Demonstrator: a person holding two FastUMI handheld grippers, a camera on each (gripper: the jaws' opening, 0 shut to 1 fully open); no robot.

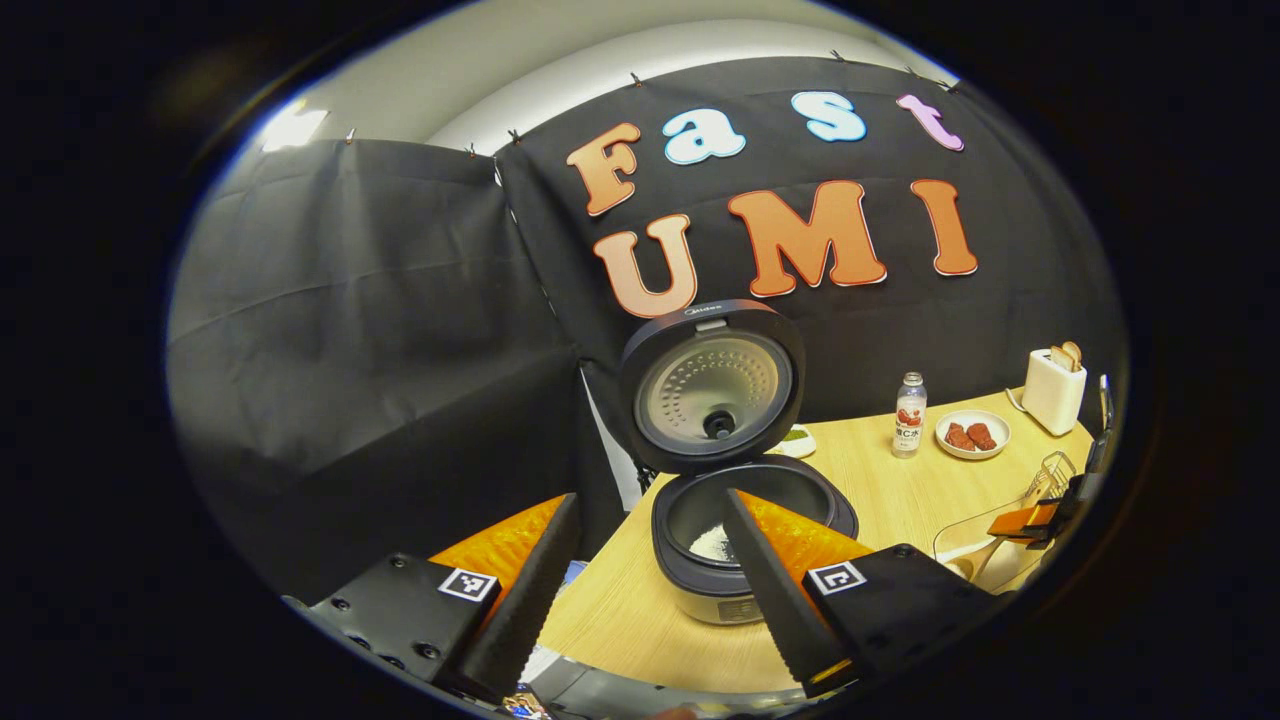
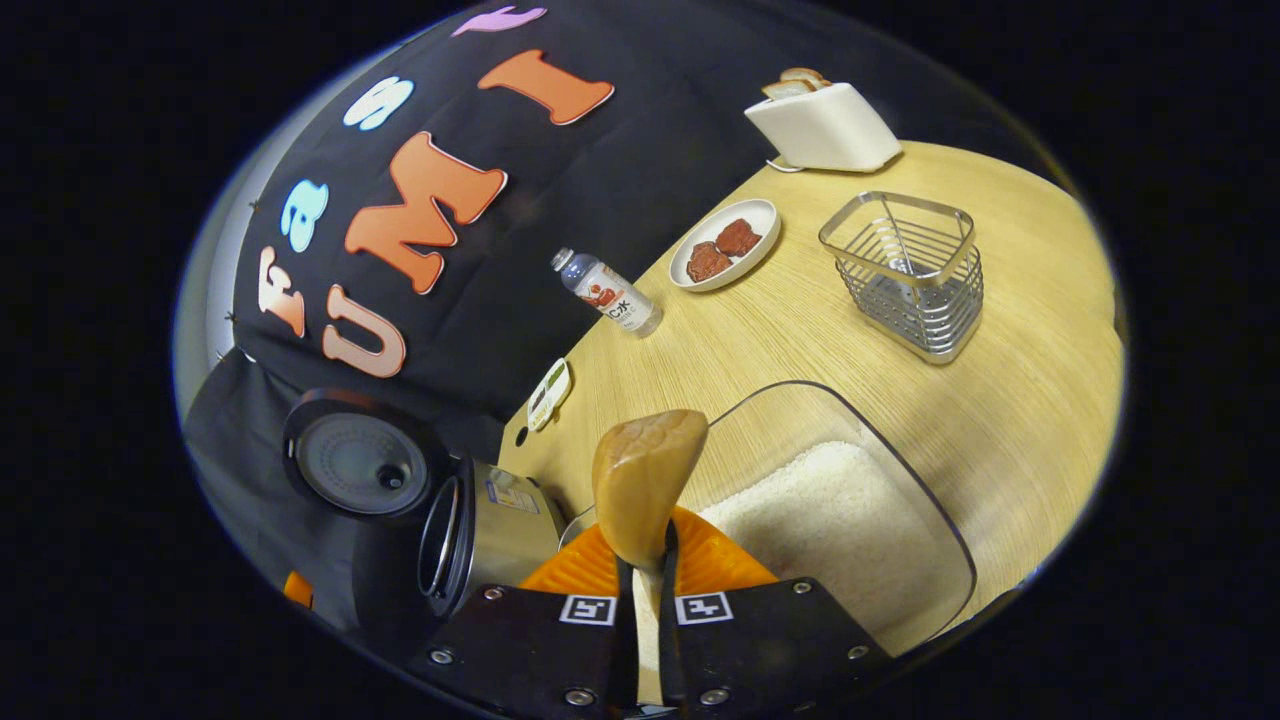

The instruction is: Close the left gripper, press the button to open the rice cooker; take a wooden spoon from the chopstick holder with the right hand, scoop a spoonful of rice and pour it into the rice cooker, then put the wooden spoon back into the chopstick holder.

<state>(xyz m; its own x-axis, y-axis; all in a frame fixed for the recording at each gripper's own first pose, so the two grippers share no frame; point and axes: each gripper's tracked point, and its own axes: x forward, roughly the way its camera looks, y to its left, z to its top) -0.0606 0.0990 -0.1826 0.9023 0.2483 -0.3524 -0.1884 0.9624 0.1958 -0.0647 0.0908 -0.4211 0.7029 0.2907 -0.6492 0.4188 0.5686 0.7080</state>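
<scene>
Rice cooker first: it stands open on the wooden table, its round lid tipped upright behind the pot, and a small patch of white rice lies in the bottom of the inner pot. Your left gripper hangs in front of it with its fingers spread wide apart and nothing between them; the right-hand finger crosses in front of the cooker's rim in the left gripper view.

Your right gripper has its fingers drawn close together on the handle of the wooden spoon, both pressing its sides. The spoon's bowl rises ahead of the fingers, above the near edge of the clear container, which holds a bed of white rice. You cannot tell from these views whether any rice sits in the spoon's bowl.

In the right gripper view the cooker lies to the left of the container, just beside it. The wire chopstick holder stands farther across the table, well apart from the spoon. Beyond it sit a white toaster with bread slices in its slots, a plate with two dark red pieces of food, and a small bottle near the black cloth. A small dish rests by the table's far edge.
</scene>
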